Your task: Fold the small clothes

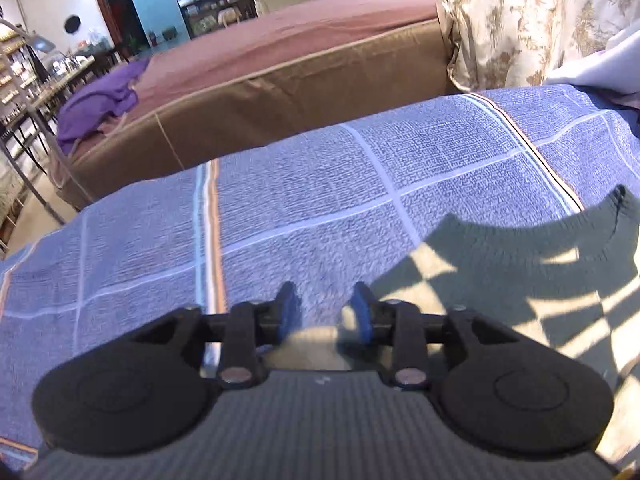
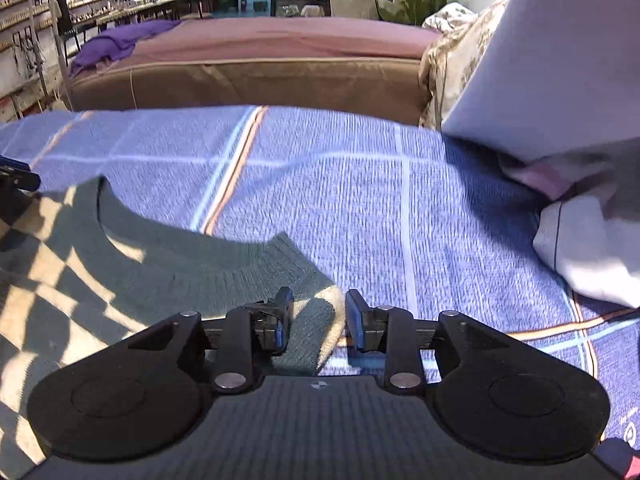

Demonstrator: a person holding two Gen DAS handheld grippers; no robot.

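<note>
A small sweater (image 2: 132, 276), green with cream diamonds, lies flat on the blue checked bedspread (image 2: 400, 208), neckline toward twelve o'clock. It fills the four o'clock part of my left view and the eight o'clock part of my right.

My right gripper (image 2: 318, 316) sits low over the sweater's right shoulder corner, jaws narrowly apart, the cream edge of the knit lying between them but not pinched as far as I can judge. My left gripper (image 1: 326, 308) is at the opposite shoulder, jaws likewise narrowly apart, with a cream patch showing below the gap. Whether cloth is caught there I cannot tell. Its dark tip also shows at nine o'clock in my right view.

The risks, as I judge them: the gap is slim and the knit thick, so either pair of jaws could close on the bedspread along with the sweater, or nip only the top layer and leave the back panel behind. If one shoulder is gripped and the other missed, the lift would skew the garment and spoil the fold line. A shallow bite on the corner could slip under the knit's weight.

At two o'clock in my right view a pale pillow (image 2: 560, 60) and bundled pale cloth (image 2: 588, 248) crowd the bedspread, and a wide swing that way could snag them. Beyond, a brown bed (image 2: 260, 76) carries a purple garment (image 2: 120, 42).
</note>
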